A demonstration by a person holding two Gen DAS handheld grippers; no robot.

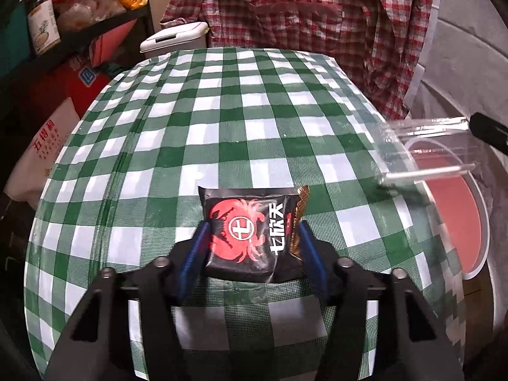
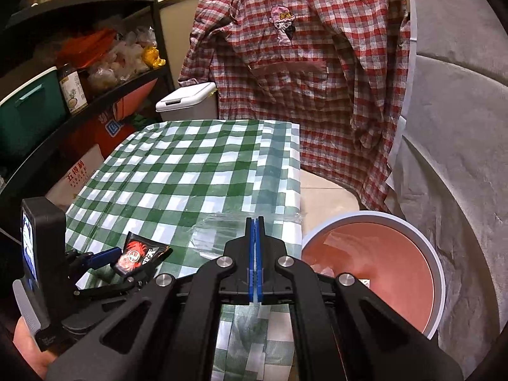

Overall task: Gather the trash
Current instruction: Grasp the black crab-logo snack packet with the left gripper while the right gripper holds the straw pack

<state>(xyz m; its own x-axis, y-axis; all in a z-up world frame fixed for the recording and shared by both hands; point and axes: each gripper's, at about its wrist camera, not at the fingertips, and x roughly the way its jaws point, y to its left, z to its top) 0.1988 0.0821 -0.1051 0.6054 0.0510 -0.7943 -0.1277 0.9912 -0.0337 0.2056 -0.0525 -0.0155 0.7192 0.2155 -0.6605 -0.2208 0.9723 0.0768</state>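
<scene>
Both pieces are picked up, neither binned: the left gripper (image 1: pixel 252 238) clamps the black crab-printed snack packet (image 1: pixel 250 231), and the right gripper (image 2: pixel 255 247), jaws closed, pinches the clear plastic wrapper (image 2: pixel 219 231) beside the pink white-rimmed bin (image 2: pixel 374 273) at lower right.

Two close wrist views, shared tablecloth (image 1: pixel 222 111)

At your 12 o'clock, a red plaid shirt (image 2: pixel 295 63) hangs behind the green checked tablecloth (image 2: pixel 190 171). At 10 o'clock, a black shelf (image 2: pixel 104 95) holds a brown bottle (image 2: pixel 72 89) and a green bin (image 2: pixel 28 117).
</scene>
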